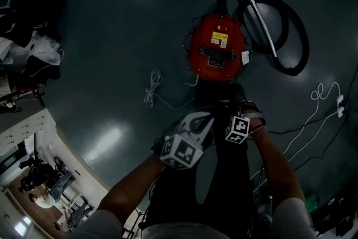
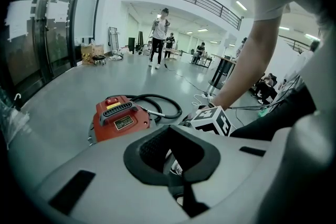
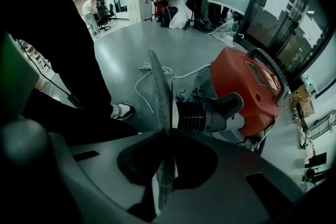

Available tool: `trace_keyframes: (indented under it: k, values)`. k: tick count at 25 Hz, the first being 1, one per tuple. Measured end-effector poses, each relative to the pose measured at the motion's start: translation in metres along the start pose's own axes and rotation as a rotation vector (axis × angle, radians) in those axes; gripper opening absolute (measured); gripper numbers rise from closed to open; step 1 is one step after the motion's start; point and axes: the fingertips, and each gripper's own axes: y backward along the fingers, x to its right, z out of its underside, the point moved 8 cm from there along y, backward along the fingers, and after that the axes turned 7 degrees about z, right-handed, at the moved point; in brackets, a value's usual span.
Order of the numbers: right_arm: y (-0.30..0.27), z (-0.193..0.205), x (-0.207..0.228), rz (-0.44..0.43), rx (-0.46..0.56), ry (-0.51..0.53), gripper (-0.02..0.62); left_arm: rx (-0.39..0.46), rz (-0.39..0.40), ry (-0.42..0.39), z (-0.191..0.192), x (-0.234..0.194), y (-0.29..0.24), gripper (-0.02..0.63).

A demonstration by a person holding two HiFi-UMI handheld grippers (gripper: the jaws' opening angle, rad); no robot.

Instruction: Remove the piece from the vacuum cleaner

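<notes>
The red vacuum cleaner (image 1: 217, 47) sits on the grey floor ahead of me, with its black hose (image 1: 293, 36) and metal wand coiled to its right. In the right gripper view the red vacuum cleaner (image 3: 252, 92) fills the right side. Its grey ribbed hose connector (image 3: 210, 113) lies just right of my right gripper (image 3: 158, 63), whose jaws stand together with nothing between them. My left gripper (image 2: 176, 157) is held back from the red vacuum cleaner (image 2: 122, 119), jaws apart and empty. Both grippers hover side by side near the machine's front: left gripper (image 1: 197, 121), right gripper (image 1: 229, 110).
A white power cord (image 1: 152, 87) lies loose left of the vacuum. Thin cables and a power strip (image 1: 339, 104) run along the floor at right. Clothes and clutter (image 1: 33, 53) are piled at far left. People (image 2: 159, 36) stand far off in the hall. My shoe (image 3: 122, 110) is close.
</notes>
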Motion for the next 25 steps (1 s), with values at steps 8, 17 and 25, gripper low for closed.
trace_keyframes:
  k: [8, 17, 25]
  values:
    - [0.034, -0.011, -0.012, -0.008, 0.013, -0.058, 0.038, 0.012, -0.005, -0.016, -0.003, 0.013, 0.023, 0.006]
    - [0.198, -0.062, -0.006, 0.037, 0.079, -0.238, 0.038, 0.093, 0.019, -0.028, -0.062, 0.084, 0.122, 0.006]
    - [0.357, -0.106, -0.021, 0.092, 0.148, -0.294, 0.040, 0.209, 0.061, -0.011, -0.132, 0.162, 0.209, 0.006]
